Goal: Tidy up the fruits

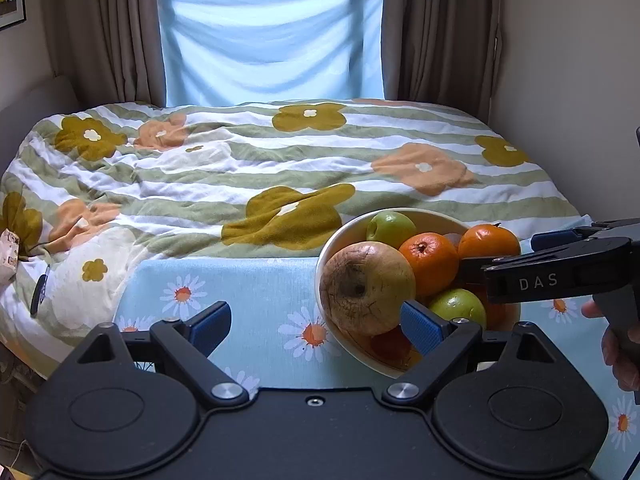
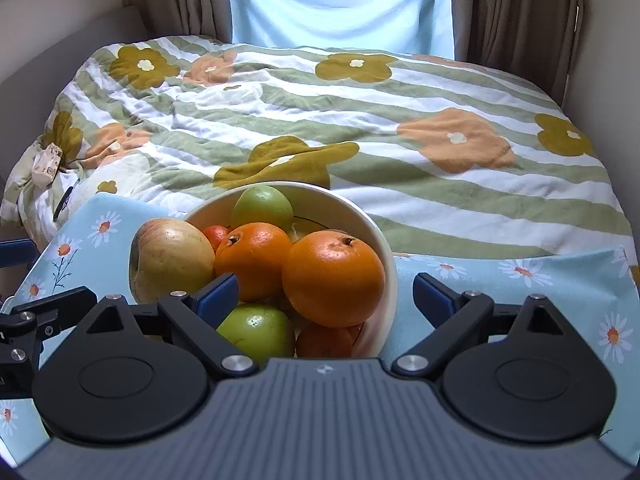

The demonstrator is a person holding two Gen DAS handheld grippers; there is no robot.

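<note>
Bed: we see the bed [image 1: 280,160] fill the far half of both views, under a striped quilt with big flowers.
Tabletop: the tabletop [image 1: 248,292], under a blue daisy cloth, sits at the bed's near edge.
Bowl: we find the white bowl [image 2: 380,256] on the cloth, toward 4 o'clock in the left wrist view and near 7 o'clock of centre in the right wrist view.
Fruits: in the bowl we count a wrinkled apple [image 1: 366,286] at its 9 o'clock rim, two oranges [image 2: 334,278] in the middle, one green apple [image 2: 262,204] at 12 o'clock and another [image 2: 256,332] at 6 o'clock.
Left hand-held gripper: our left hand-held gripper [image 1: 316,330] is released, its right pad just beside the wrinkled apple, nothing grasped.
Right hand-held gripper: our right hand-held gripper [image 2: 326,294] is released wide, straddling the near orange and the bowl's rim, pads clear of both.
</note>
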